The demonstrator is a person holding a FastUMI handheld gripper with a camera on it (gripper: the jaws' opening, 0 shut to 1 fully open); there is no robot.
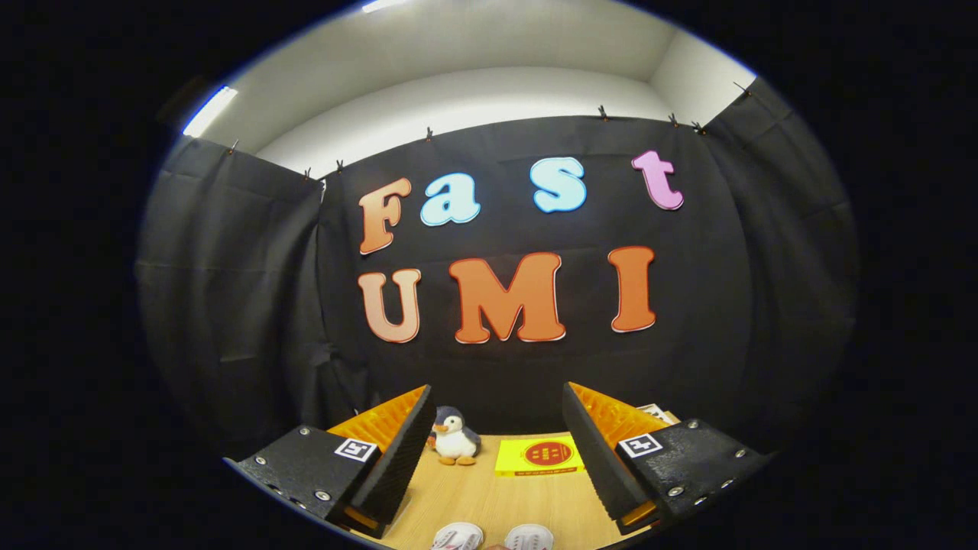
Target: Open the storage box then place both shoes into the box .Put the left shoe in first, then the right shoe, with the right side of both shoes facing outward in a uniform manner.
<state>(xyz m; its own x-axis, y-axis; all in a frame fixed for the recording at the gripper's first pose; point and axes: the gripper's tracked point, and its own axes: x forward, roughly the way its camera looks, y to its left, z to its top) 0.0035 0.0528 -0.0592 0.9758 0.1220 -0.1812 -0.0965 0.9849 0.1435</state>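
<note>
My gripper [495, 443] is held up above the wooden table [474, 500], its two fingers spread wide apart with nothing between them. Low down between the fingers, at the near edge of what I see, the tops of two white shoes show side by side: one on the left [457, 536] and one on the right [529, 538]. Most of each shoe is cut off from sight. The gripper is well above and clear of both shoes. I cannot make out a storage box.
A small plush penguin [454, 437] stands at the back of the table beside the left finger. A flat yellow box [539, 456] with a red round mark lies to its right. A white printed card [655, 412] peeks out behind the right finger.
</note>
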